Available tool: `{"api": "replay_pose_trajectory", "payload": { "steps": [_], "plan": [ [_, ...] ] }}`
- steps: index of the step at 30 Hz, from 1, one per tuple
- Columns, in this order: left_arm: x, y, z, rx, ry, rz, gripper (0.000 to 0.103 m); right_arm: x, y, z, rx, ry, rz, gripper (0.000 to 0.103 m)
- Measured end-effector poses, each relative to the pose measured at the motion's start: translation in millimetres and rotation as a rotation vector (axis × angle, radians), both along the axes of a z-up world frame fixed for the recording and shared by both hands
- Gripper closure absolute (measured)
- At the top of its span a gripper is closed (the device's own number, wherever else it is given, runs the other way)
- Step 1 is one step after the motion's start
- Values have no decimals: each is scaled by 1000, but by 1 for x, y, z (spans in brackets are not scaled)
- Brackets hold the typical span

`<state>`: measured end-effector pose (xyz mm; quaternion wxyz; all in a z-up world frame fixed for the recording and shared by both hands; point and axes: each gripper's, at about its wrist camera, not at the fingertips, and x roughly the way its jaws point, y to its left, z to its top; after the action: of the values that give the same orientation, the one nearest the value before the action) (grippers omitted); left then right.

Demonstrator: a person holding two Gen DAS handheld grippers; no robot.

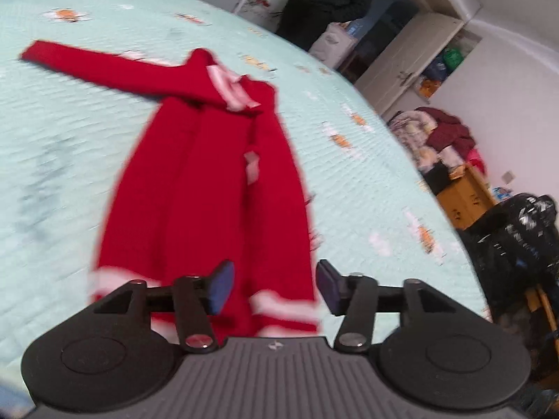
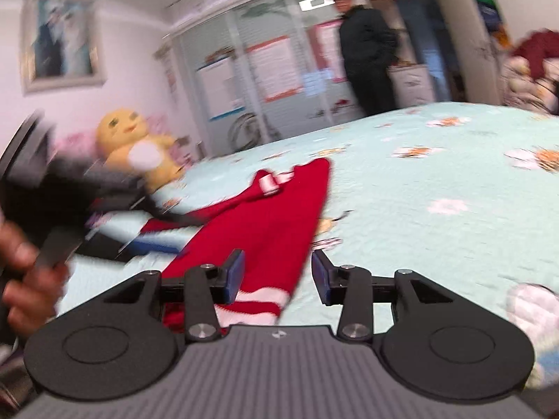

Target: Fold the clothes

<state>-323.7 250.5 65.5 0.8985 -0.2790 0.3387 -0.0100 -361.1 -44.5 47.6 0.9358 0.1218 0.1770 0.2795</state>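
The bed (image 1: 87,111), under a pale green quilt printed with small orange and white figures, carries everything. No writing or brand mark can be read in either view; the sheets on the wardrobe doors (image 2: 272,70) are too blurred.

The red garment (image 1: 209,181) lies flat on the quilt near the bed's near edge. Its long axis runs from the white-striped hem close to the grippers away toward the far side. One sleeve stretches left toward the head end, and the other is folded across the chest.

Only the left wrist view shows the pile of clothes (image 1: 440,136) beyond the bed's right edge. Only the right wrist view shows the yellow plush toy (image 2: 136,143) at the head end and the hand (image 2: 24,276) holding the blurred other gripper.

The left gripper (image 1: 276,288) stands parted above the hem, pads clear of the cloth. The right gripper (image 2: 277,274) is likewise parted and holds nothing.
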Motion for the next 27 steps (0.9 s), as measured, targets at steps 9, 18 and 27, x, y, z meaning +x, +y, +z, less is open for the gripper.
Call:
{"api": "replay_pose_trajectory", "payload": {
  "steps": [9, 18, 27],
  "plan": [
    [-77, 12, -2, 438, -98, 257, 42, -3, -29, -10, 50, 195, -22, 60],
    [-84, 0, -22, 685, -99, 285, 37, -3, -19, -18, 6, 254, -61, 60],
    [-94, 6, -27, 675, -110, 289, 33, -12, 7, -14, -143, 191, -27, 58]
  ]
}}
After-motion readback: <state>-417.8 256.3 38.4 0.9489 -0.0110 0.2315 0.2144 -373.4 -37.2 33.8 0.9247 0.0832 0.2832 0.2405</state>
